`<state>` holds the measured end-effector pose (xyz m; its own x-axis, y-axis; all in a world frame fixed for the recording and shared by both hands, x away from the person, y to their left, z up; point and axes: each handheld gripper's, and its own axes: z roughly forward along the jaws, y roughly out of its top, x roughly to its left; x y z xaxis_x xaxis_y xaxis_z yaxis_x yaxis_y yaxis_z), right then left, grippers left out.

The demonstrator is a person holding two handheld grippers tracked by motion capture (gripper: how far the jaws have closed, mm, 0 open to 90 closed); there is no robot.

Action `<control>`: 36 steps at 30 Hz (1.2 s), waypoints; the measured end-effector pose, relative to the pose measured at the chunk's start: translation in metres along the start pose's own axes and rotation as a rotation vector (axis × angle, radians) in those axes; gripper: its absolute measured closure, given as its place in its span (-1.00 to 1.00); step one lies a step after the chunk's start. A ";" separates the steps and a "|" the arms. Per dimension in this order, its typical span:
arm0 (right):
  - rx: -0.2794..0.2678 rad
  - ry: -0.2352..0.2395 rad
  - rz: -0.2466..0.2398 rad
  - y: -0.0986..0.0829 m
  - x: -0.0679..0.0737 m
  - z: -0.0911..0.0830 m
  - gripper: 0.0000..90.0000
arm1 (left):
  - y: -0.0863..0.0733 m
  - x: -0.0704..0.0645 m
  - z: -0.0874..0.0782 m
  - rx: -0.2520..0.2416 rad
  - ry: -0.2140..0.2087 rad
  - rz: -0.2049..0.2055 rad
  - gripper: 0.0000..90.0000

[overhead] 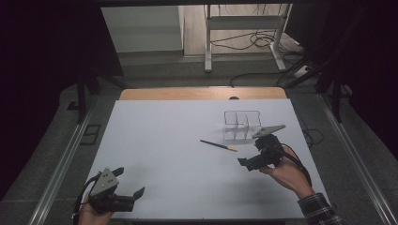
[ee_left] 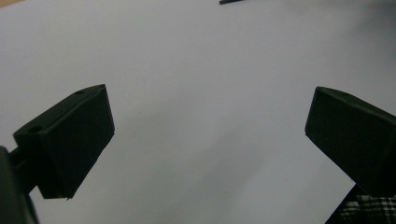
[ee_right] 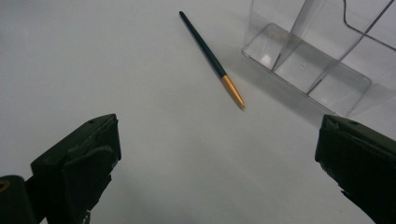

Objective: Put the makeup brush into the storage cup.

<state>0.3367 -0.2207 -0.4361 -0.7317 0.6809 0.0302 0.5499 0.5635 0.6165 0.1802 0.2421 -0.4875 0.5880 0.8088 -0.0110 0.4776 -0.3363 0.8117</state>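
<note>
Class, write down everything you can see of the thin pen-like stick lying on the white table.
The stick is slim and straight, with a long dark green-black shaft and a short gold-orange end that tapers to a pale tip. It lies flat on the white table, untouched by either gripper. Its gold end points toward the clear plastic divided holder, which stands close by without touching it. In the high view it lies just left of the right gripper, whose jaws stand open.
</note>
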 end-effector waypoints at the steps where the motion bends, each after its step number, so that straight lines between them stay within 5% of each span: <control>1: 0.004 0.003 -0.001 0.001 -0.001 0.001 -1.00 | 0.000 0.000 0.000 0.000 0.000 0.000 -0.96; 13: 0.066 0.009 -0.040 0.015 -0.008 0.009 -0.83 | 0.000 0.000 0.000 0.002 -0.002 0.003 -0.96; 27: 0.190 0.008 -0.154 0.036 -0.009 0.031 -0.24 | 0.000 0.000 0.000 0.004 -0.006 0.003 -0.96; 36: 0.223 0.014 -0.209 0.047 -0.012 0.045 0.00 | 0.000 -0.001 0.001 0.006 -0.010 0.006 -0.96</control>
<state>0.3892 -0.1819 -0.4430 -0.8428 0.5340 -0.0675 0.4606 0.7803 0.4230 0.1806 0.2411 -0.4880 0.5973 0.8020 -0.0117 0.4780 -0.3442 0.8081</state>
